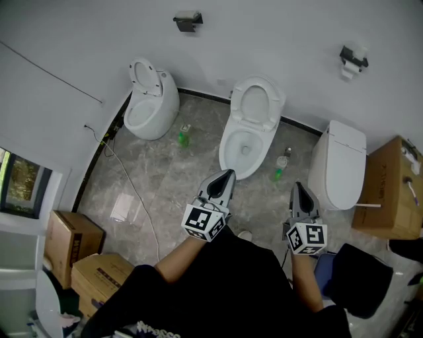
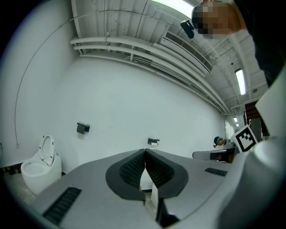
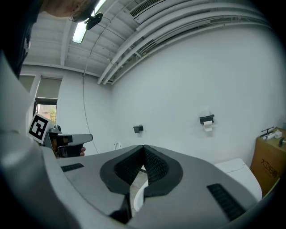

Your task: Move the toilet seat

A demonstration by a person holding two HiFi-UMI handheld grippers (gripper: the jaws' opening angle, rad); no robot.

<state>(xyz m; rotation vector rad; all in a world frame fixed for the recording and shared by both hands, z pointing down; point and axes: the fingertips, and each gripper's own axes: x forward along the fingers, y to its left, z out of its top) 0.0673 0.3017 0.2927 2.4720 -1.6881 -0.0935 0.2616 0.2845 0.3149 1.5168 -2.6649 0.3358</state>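
Three white toilets stand along the far wall. The middle toilet has its seat raised against the wall, with the bowl open. The left toilet also has its seat up. The right toilet has its lid down. My left gripper is shut and empty, and points at the middle bowl's front from a short way back. My right gripper is shut and empty, between the middle and right toilets. Neither touches a toilet.
Green bottles stand on the grey floor beside the middle toilet. Cardboard boxes sit at the left and right. A cable runs across the floor at the left. A black bag lies at the lower right. Paper holders hang on the wall.
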